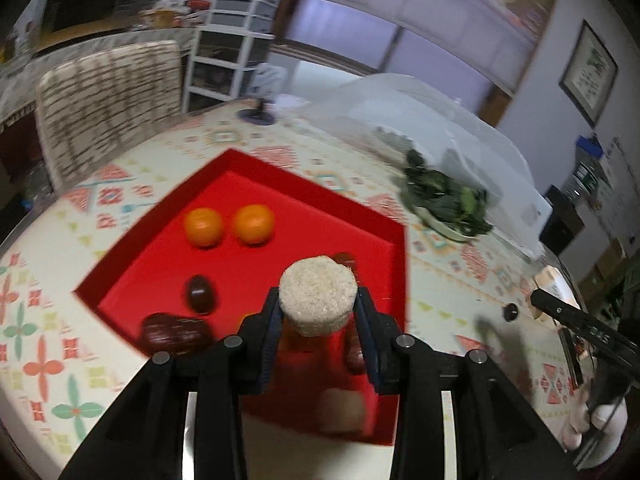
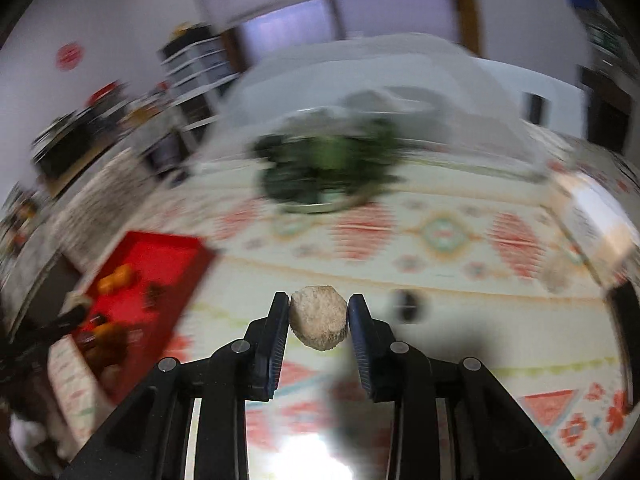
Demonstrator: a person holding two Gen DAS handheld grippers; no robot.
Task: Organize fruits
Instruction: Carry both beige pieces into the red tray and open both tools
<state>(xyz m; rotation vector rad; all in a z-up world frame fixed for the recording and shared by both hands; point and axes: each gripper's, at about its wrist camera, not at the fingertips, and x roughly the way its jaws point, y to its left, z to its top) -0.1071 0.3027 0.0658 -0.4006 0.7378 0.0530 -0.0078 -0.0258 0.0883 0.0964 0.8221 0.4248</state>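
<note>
Here, patterned surface (image 1: 280, 136) under red tray (image 1: 384, 216), perhaps greens beyond — both grippers' jaws clamped on beige pucks, left gripper (image 1: 318, 312), right gripper (image 2: 319, 312).

White drawer tower (image 1: 236, 36) by sliding windows (image 1: 400, 40); framed picture (image 1: 588, 72).

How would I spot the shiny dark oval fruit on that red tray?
Find the red tray on the patterned tablecloth. Below the two oranges, in the left wrist view, a dark oval fruit lies alone on bare red. Unlike the flatter, wrinkled brown piece nearer the tray's edge, it is smooth, glossy and egg-shaped.
</note>
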